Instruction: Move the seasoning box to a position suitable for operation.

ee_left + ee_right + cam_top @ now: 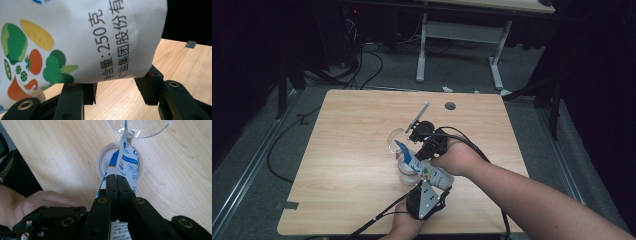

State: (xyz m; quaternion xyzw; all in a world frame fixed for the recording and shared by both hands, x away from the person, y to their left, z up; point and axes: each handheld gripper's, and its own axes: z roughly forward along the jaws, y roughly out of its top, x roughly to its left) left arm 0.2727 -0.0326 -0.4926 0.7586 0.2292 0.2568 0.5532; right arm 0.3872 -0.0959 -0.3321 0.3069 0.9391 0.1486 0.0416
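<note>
The right tongs (116, 180) are pressed closed on the upper edge of a white and blue bag (126, 157), their two jaws meeting with the thin material pinched between them. The left tongs (115, 91) stand apart on either side of the bag's (82, 37) lower end, one pad under its printed face and the other just beside its edge; whether they actually squeeze it cannot be told. In the high view the bag (424, 167) hangs tilted between the two tongs, the right tongs (422, 145) above it and the left tongs (429, 187) below. Its torn top points down over a small white cup (106, 161) on the wooden surface (352, 150). A clear glass bowl (140, 127) sits just beyond the cup.
</note>
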